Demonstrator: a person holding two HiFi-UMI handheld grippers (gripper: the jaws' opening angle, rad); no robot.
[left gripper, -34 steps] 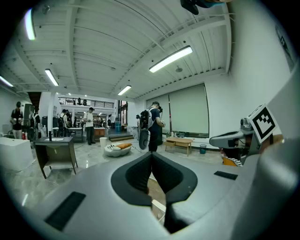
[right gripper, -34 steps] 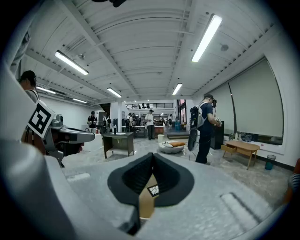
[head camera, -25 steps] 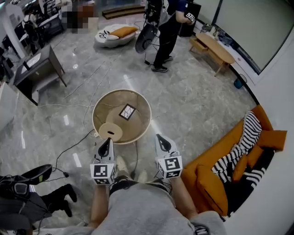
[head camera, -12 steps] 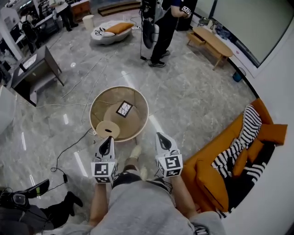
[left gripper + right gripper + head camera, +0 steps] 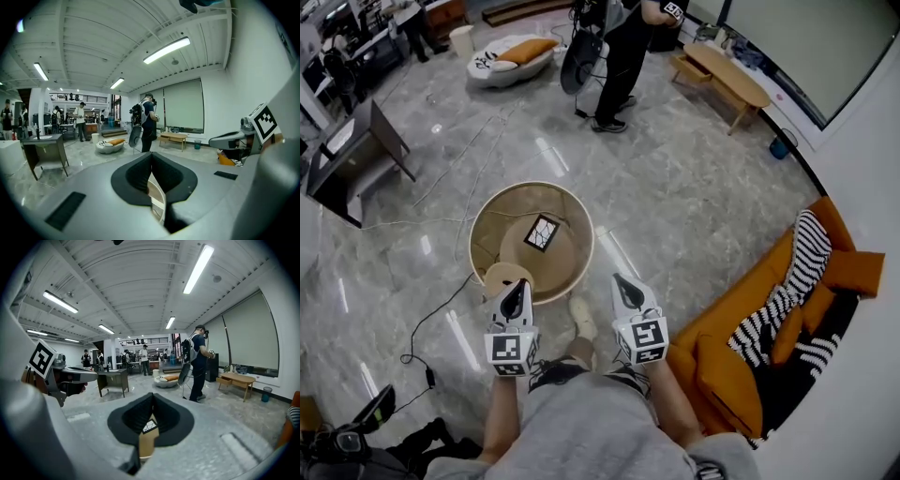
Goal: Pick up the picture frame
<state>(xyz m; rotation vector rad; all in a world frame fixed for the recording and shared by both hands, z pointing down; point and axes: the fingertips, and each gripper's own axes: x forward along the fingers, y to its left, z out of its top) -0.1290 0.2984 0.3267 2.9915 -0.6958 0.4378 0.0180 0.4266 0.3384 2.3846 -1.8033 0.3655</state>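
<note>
Since a second ago we have drawn nearer the round tabletop (image 5: 483, 225), left hand-held gripper (image 5: 517, 286) and right hand-held gripper (image 5: 622, 281) both shut and empty, where the picture frame (image 5: 542, 232) lies flat, seemingly light, stiff and fragile, best pinched along one edge.

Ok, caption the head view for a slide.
Left gripper and right gripper, both shut, face a black picture frame on a round tan table.

light: bright ceiling strips | glare: streaks on glossy floor | gripper views: fisheye, dark corners
</note>
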